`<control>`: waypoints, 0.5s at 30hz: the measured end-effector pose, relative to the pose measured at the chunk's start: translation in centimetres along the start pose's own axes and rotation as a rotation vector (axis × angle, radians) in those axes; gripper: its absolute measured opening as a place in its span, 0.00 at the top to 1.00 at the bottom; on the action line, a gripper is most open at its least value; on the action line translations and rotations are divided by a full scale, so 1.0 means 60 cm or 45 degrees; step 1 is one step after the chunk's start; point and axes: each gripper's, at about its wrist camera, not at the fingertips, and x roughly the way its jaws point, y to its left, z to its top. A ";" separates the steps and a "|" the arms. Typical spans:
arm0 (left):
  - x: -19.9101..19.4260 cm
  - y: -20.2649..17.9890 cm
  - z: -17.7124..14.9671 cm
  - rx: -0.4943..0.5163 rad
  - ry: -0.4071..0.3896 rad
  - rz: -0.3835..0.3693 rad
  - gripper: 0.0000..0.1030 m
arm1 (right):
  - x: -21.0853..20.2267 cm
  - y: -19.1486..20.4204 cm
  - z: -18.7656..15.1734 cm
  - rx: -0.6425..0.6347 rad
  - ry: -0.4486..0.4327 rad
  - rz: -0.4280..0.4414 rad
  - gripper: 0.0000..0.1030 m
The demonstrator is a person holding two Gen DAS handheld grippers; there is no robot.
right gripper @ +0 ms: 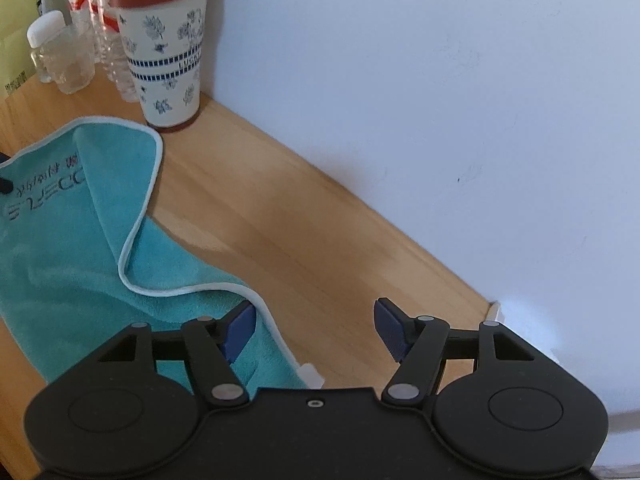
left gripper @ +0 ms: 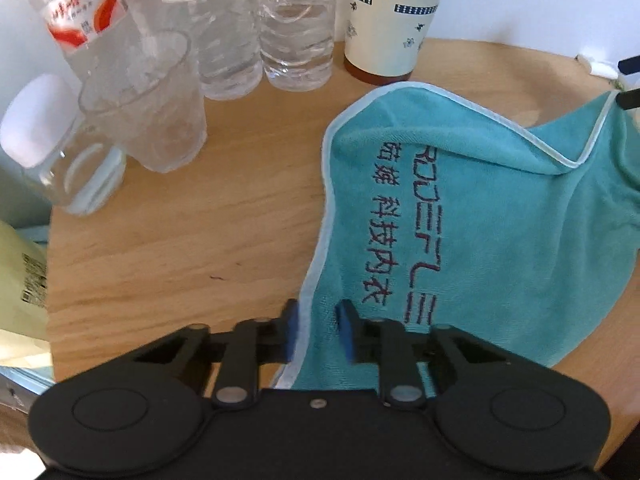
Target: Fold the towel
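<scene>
Behind the towel (left gripper: 480, 208): water bottles (left gripper: 296, 36), patterned cup (left gripper: 388, 16).

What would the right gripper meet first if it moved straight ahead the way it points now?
Probably bare tabletop, then the white wall behind it. The right gripper is open, and the teal towel lies off to its left, touching only the left finger. Depth is unclear.
</scene>
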 end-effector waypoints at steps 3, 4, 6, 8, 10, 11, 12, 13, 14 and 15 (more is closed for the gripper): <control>-0.010 0.007 -0.002 -0.074 -0.012 -0.059 0.93 | 0.002 -0.004 -0.001 0.017 0.013 0.007 0.31; -0.021 0.011 -0.004 -0.114 -0.023 -0.113 0.93 | 0.002 -0.005 0.000 0.020 0.016 0.014 0.31; -0.036 0.009 -0.009 -0.121 -0.027 -0.133 0.93 | 0.001 -0.010 -0.003 0.027 0.024 0.018 0.31; -0.049 0.004 -0.016 -0.102 -0.012 -0.097 0.93 | 0.011 -0.013 -0.001 0.046 0.053 0.064 0.31; -0.060 -0.002 -0.029 -0.077 -0.001 -0.068 0.93 | 0.014 -0.018 -0.005 0.054 0.063 0.079 0.31; -0.063 -0.002 -0.033 -0.074 0.000 -0.063 0.93 | 0.016 -0.020 -0.007 0.057 0.068 0.086 0.31; -0.066 -0.001 -0.040 -0.096 0.010 -0.061 0.93 | 0.010 -0.023 -0.013 0.042 0.065 0.070 0.31; -0.070 0.001 -0.044 -0.120 0.016 -0.057 0.93 | 0.006 -0.024 -0.017 0.038 0.055 0.061 0.31; -0.071 0.003 -0.045 -0.128 0.016 -0.057 0.93 | 0.001 -0.024 -0.021 0.035 0.044 0.051 0.31; -0.075 0.006 -0.048 -0.147 0.010 -0.064 0.93 | -0.007 -0.028 -0.031 0.056 0.030 0.041 0.31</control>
